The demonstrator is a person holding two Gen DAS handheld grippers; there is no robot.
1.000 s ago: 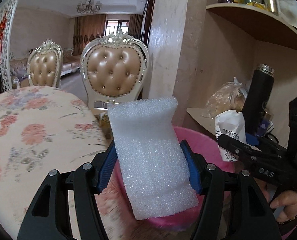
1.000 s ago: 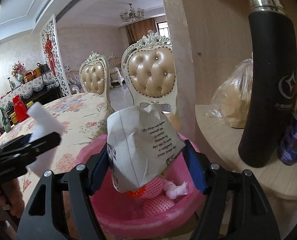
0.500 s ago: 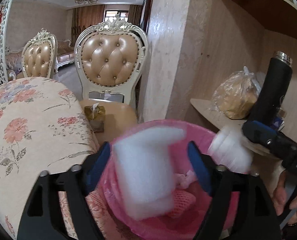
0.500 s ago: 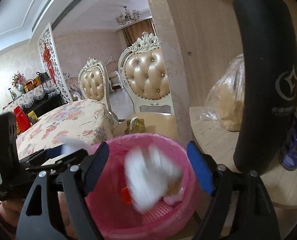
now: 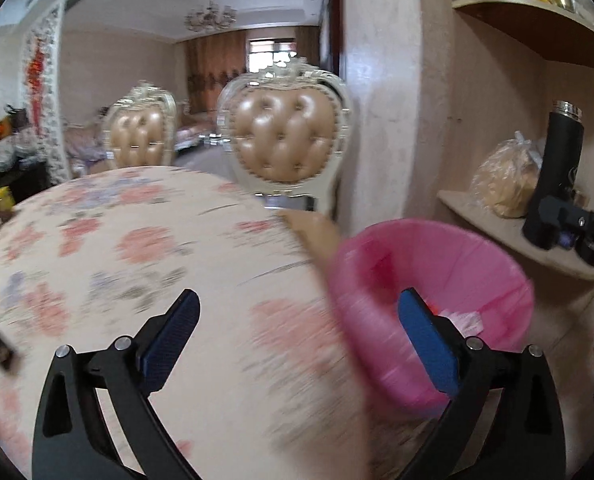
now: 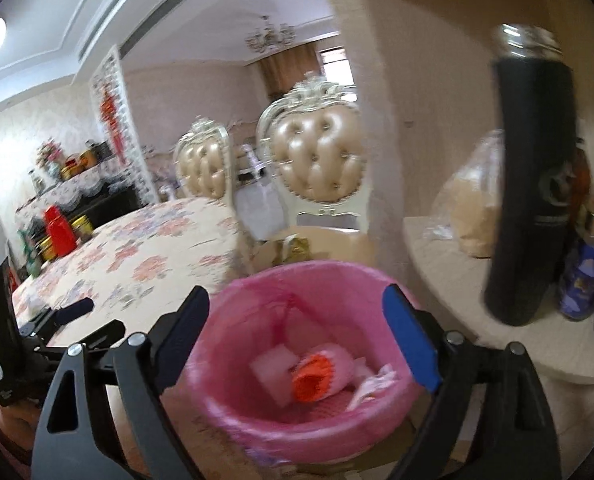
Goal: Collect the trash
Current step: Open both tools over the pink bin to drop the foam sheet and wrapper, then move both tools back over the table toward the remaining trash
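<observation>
The left gripper (image 5: 301,338) is empty and its jaws are opening wide; it hangs over the edge of the table with the flower cloth (image 5: 137,248), and its right finger is in front of the pink bin (image 5: 473,252). The right gripper (image 6: 297,340) is empty too, its jaws also opening, and it looks down into the pink bin (image 6: 257,292) from just above the rim.

The trash lies at the bottom of the bin. A white foam piece (image 6: 273,368) lies there tilted; its long axis I cannot tell because of blur. Touching it on the right is an orange and pink net sleeve (image 6: 321,372), whose open orange end points toward the camera. White crumpled paper (image 6: 371,380) lies beside it.

A black bottle (image 6: 533,184) stands upright on the shelf (image 6: 449,280) near the bin.
</observation>
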